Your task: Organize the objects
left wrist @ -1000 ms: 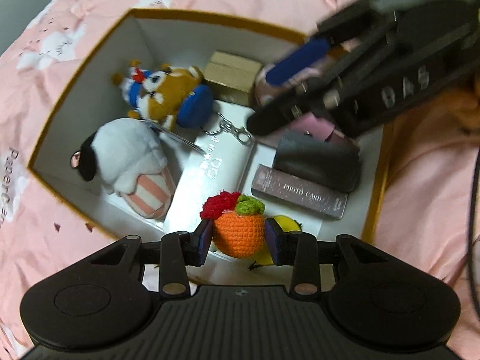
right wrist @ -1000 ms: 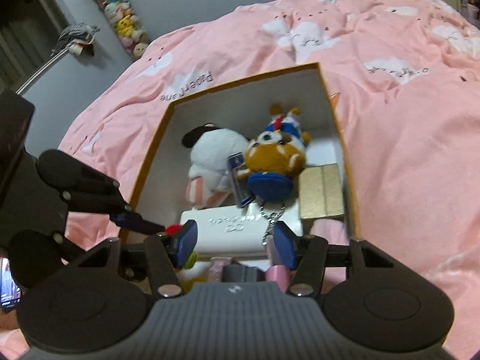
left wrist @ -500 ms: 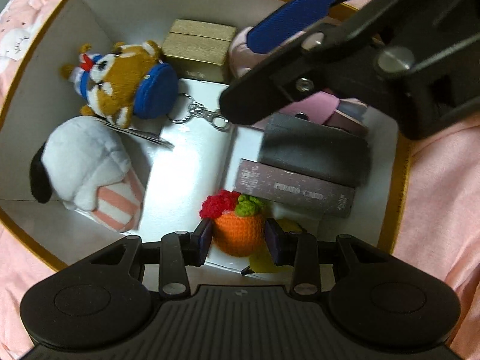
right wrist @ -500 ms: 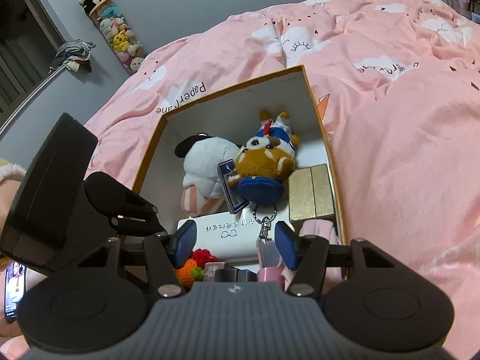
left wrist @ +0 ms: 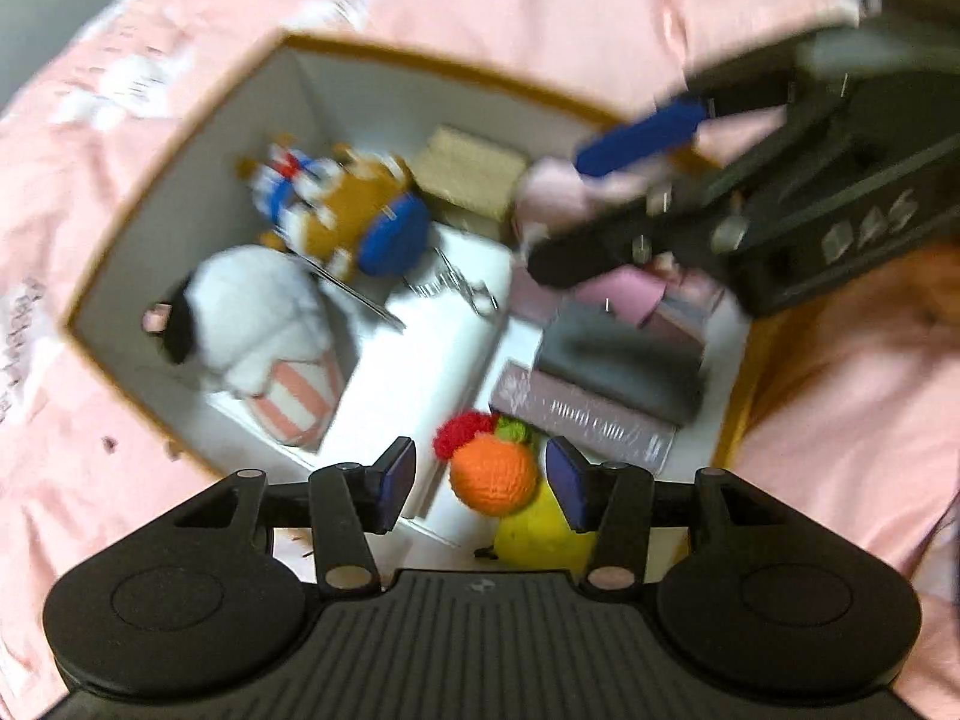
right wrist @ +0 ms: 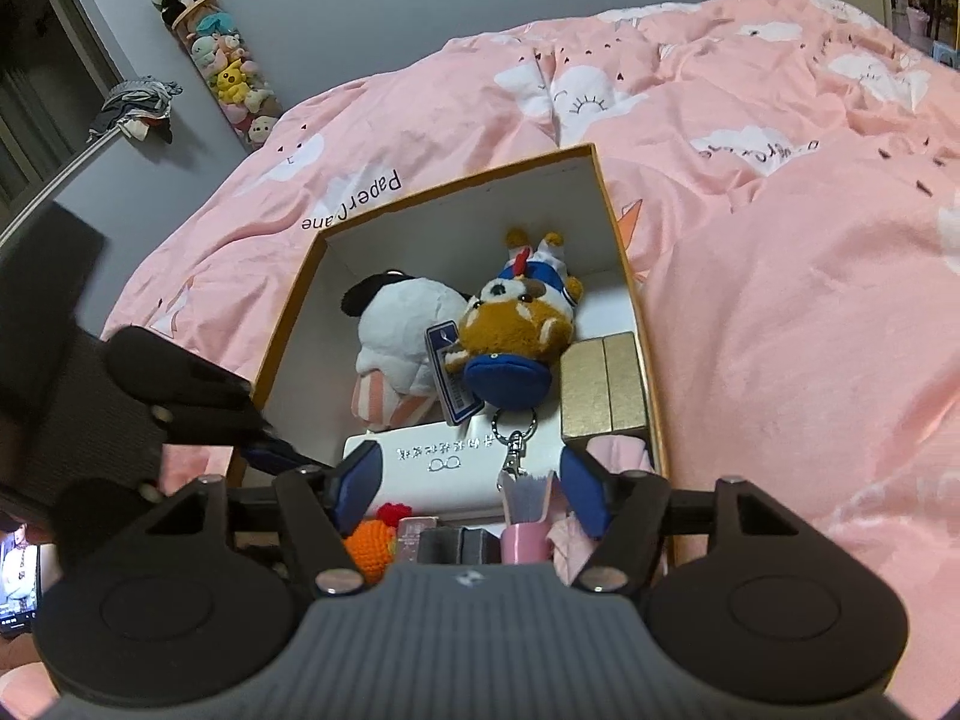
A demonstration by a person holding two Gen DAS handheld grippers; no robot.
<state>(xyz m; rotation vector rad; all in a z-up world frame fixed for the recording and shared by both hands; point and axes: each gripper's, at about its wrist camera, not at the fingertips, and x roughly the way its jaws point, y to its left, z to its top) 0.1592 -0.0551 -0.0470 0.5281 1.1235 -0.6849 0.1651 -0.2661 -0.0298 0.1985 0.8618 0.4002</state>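
An open box with a gold rim (left wrist: 420, 60) (right wrist: 456, 180) lies on a pink duvet. My left gripper (left wrist: 480, 483) hangs over its near corner, jaws opening. An orange crochet ball (left wrist: 492, 477) sits between the pads, with a gap on each side. My right gripper (right wrist: 474, 489) hovers over the box's other end, jaws also opening and gripping nothing. Below it lie a white glasses case (right wrist: 456, 468) and a pink cup (right wrist: 525, 540). The box also holds a white plush dog (left wrist: 258, 312), a brown plush (left wrist: 348, 210) and a gold carton (left wrist: 474, 174).
A photo-card box (left wrist: 588, 426), a grey case (left wrist: 624, 360) and a yellow item (left wrist: 540, 534) fill the box's near right side. The pink duvet (right wrist: 780, 300) surrounds the box. A tube of small plush toys (right wrist: 222, 66) hangs on the wall. A phone screen (right wrist: 18, 582) glows at lower left.
The left jaws have opened off the orange ball, which stays in the box. The left gripper has pulled back from the box. The right jaws have widened slightly.
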